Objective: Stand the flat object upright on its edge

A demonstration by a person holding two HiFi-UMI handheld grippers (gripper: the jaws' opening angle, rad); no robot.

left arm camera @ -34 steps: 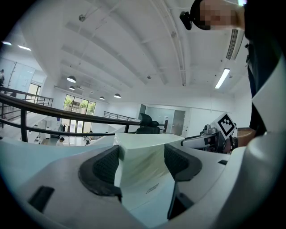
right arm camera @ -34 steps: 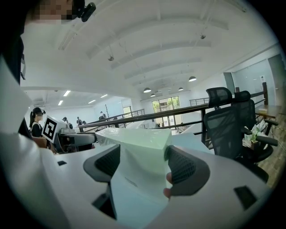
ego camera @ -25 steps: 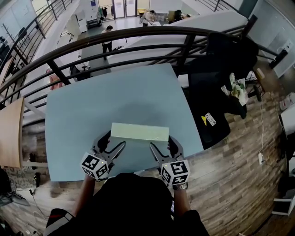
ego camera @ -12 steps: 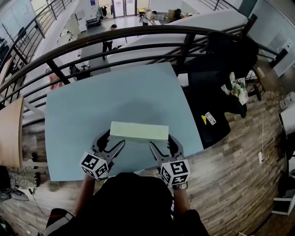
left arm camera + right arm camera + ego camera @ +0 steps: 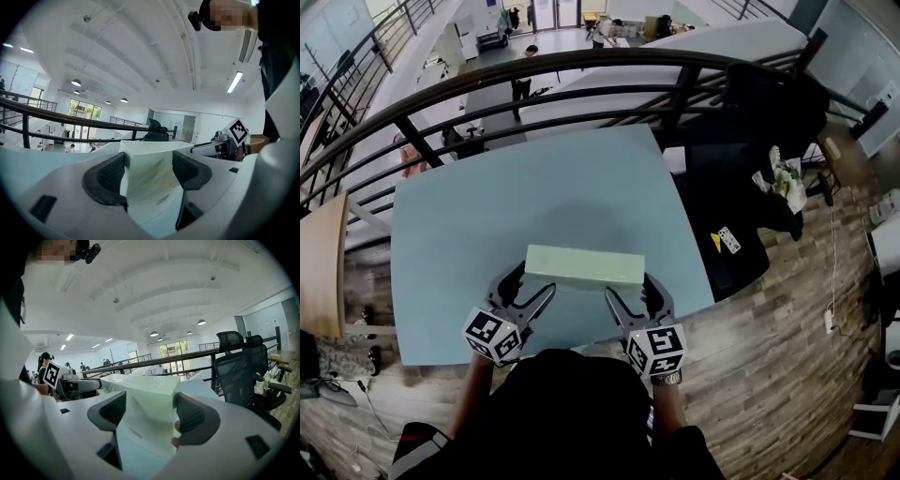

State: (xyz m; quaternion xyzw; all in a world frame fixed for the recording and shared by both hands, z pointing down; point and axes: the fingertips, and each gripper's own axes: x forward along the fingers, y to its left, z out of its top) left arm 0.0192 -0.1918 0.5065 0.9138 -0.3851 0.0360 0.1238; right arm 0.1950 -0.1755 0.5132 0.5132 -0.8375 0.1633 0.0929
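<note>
Left gripper (image 5: 525, 289) clamped on left end of pale green block (image 5: 584, 266), right gripper (image 5: 630, 291) on right end; long axis left-right, near table (image 5: 534, 187) edge, equally near both.

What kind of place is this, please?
Probably an upper gallery in an open office building: a dark railing runs behind the table, an office chair stands nearby, and people walk on a floor below.

Right hand-held gripper (image 5: 152, 414) clamps block (image 5: 140, 383) (pale green).
</note>
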